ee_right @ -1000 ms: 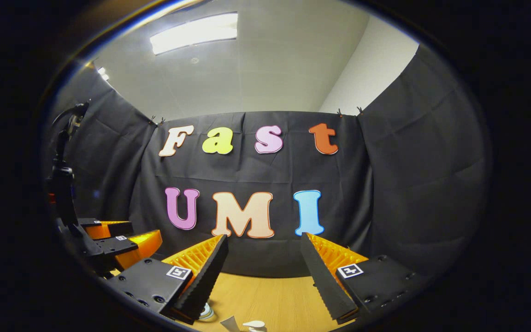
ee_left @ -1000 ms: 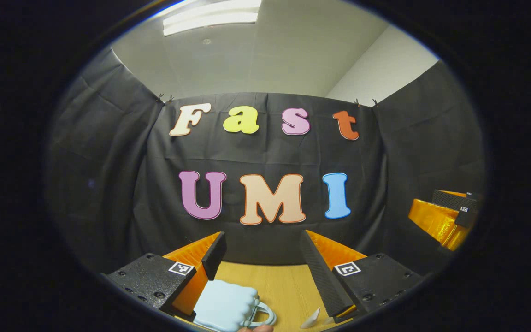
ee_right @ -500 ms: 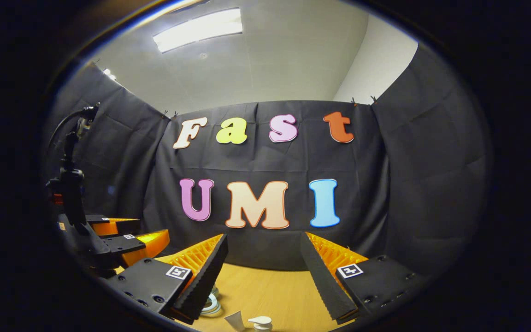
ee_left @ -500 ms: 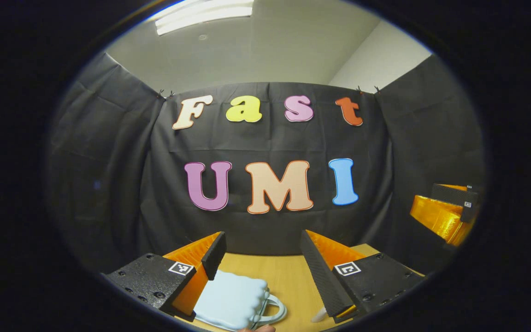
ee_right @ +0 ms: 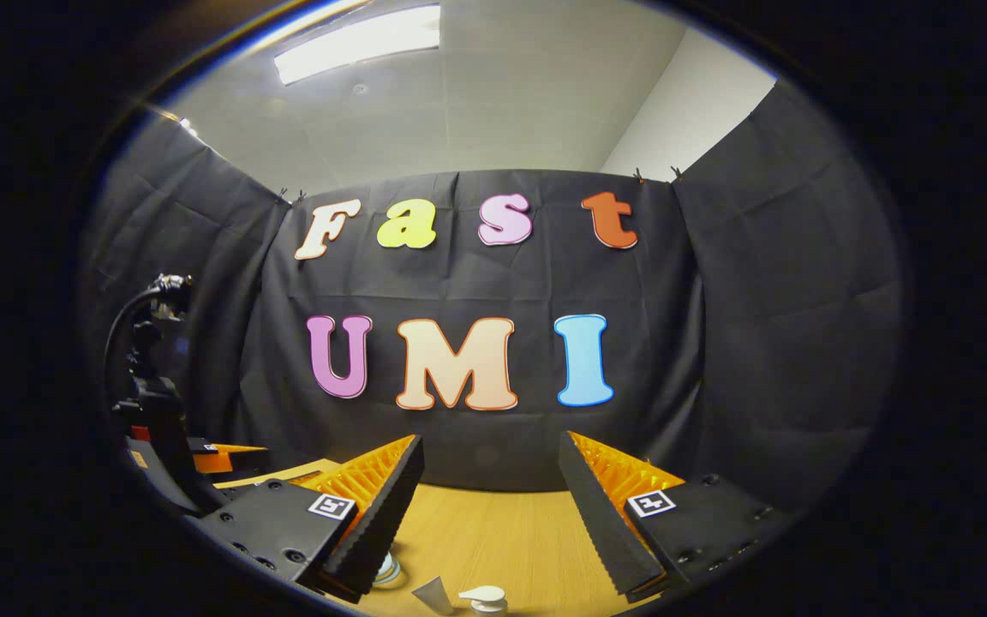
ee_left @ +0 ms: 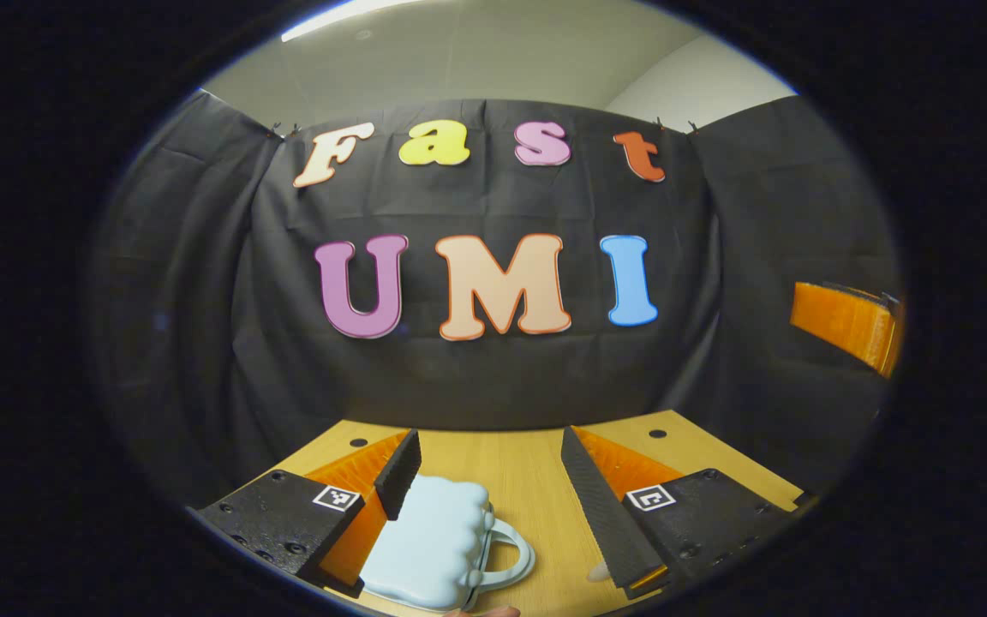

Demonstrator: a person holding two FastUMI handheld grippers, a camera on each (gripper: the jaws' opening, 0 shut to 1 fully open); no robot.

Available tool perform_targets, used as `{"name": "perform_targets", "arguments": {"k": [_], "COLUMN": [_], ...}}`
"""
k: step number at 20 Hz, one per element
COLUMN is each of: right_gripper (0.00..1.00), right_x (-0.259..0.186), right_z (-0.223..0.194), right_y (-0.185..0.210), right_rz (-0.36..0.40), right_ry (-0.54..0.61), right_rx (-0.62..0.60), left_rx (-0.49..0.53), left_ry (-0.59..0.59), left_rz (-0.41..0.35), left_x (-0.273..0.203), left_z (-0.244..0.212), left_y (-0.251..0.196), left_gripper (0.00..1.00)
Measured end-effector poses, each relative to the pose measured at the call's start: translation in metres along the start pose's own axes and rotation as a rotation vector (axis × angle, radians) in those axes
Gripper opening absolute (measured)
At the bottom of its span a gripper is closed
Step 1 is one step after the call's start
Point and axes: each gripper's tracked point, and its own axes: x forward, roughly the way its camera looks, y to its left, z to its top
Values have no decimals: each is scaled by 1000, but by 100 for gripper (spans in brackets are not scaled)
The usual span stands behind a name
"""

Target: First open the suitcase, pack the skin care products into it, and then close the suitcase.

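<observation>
A small pale blue suitcase [ee_left: 429, 548] with a ribbed shell lies flat on the wooden table [ee_left: 528, 467], its handle [ee_left: 515, 557] pointing right. My left gripper [ee_left: 489, 439] hovers over it, open, with the case under its left finger [ee_left: 395, 471] and nothing gripped. A small white item [ee_left: 601, 570] peeks out by the other finger. My right gripper [ee_right: 490, 441] is open above the table [ee_right: 502, 531]. Below it stand a white tube [ee_right: 433, 593], a white pump top [ee_right: 483, 596] and a small jar [ee_right: 386, 570].
Black cloth walls close the booth on three sides. In the left gripper view the right gripper [ee_left: 845, 317] shows at the far right edge. In the right gripper view the left gripper [ee_right: 224, 458] sits low at the left, with a cabled mount [ee_right: 151, 360] above it.
The left gripper view has tipped downward, so more table and more of the suitcase show. The right gripper view has shifted slightly; the left gripper has sunk lower in it. Both stay open.
</observation>
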Motion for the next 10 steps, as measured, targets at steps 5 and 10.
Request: {"name": "perform_targets", "arguments": {"k": [5,10], "right_gripper": [99,99], "right_x": [3,4], "right_z": [-11,-26], "right_y": [-19,-35], "right_rz": [-47,-84], "right_ry": [42,94], "right_rx": [-9,-34], "left_rx": [15,41], "left_ry": [177,297], "left_rz": [-34,-34], "left_x": [22,34], "left_z": [-66,-115], "left_y": [-12,-21], "left_gripper": [97,97]}}
